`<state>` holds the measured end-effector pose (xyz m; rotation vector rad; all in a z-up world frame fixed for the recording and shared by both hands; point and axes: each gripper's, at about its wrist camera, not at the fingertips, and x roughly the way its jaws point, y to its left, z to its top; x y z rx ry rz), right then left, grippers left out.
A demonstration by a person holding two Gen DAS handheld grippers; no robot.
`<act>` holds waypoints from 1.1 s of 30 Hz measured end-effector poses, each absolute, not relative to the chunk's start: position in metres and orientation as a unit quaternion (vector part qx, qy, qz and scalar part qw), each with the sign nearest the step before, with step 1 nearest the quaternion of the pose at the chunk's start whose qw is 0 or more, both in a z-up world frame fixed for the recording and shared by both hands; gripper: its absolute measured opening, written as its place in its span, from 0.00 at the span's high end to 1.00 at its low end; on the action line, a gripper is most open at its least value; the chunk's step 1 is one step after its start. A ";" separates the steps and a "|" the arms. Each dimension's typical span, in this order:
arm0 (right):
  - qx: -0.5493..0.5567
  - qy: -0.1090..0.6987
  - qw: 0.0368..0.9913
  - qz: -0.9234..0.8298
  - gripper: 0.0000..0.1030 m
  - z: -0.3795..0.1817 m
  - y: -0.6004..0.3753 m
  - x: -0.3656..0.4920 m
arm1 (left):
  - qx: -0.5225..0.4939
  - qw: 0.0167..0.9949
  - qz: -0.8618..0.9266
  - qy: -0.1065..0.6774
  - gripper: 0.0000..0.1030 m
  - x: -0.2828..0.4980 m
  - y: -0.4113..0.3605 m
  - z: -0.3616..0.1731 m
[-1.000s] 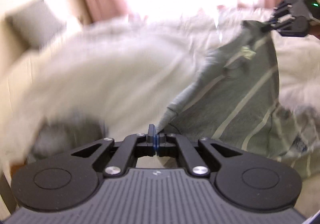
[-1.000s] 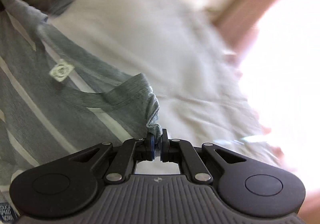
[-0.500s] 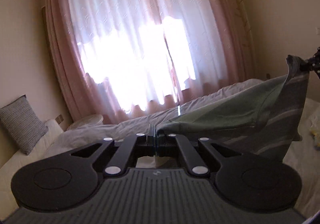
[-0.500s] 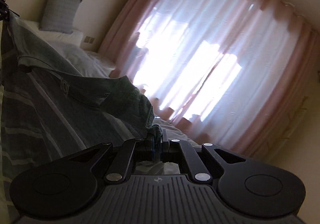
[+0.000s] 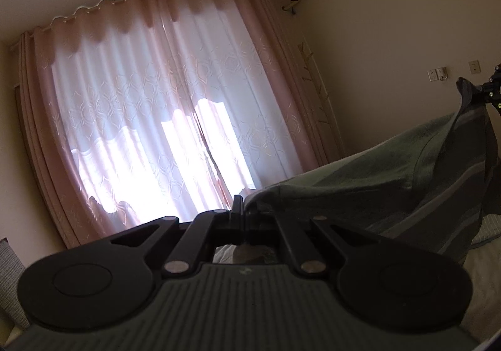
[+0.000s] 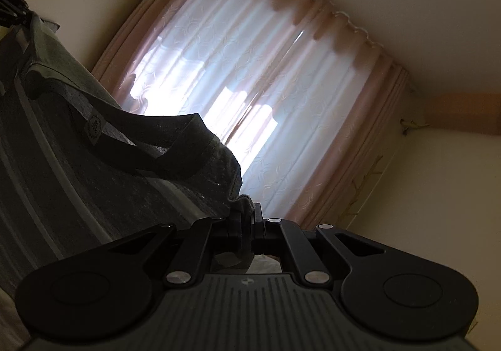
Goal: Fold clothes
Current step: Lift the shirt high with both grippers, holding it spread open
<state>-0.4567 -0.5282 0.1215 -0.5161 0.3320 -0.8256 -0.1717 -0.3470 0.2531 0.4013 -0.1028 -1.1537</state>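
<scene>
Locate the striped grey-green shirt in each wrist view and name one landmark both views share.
Left wrist view: the striped shirt fills the lower right, stretched from the left hand-held gripper up to the right hand-held gripper at the right edge.
Right wrist view: the shirt fills the left side, running from the right hand-held gripper to the upper left corner.
Shared landmark: the pink curtain over the bright window.

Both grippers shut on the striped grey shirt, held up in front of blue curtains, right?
Not quite: the curtains are pink, as the left wrist view shows. The rest holds: the left gripper and right gripper are shut on the striped grey shirt.
</scene>
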 end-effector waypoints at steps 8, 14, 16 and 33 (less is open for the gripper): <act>-0.234 0.220 0.873 -0.366 0.98 0.063 -0.642 -0.385 | 0.224 0.802 -0.551 0.054 1.00 -0.064 -0.478 0.135; -0.195 0.321 0.870 -0.320 0.98 -0.066 -0.747 -0.314 | 0.251 0.794 -0.530 0.163 1.00 -0.010 -0.568 -0.024; -0.181 0.344 0.868 -0.310 0.98 -0.107 -0.775 -0.295 | 0.263 0.789 -0.523 0.186 1.00 0.000 -0.594 -0.069; -0.134 0.350 0.884 -0.280 0.98 -0.148 -0.793 -0.311 | 0.281 0.804 -0.484 0.198 1.00 -0.037 -0.596 -0.084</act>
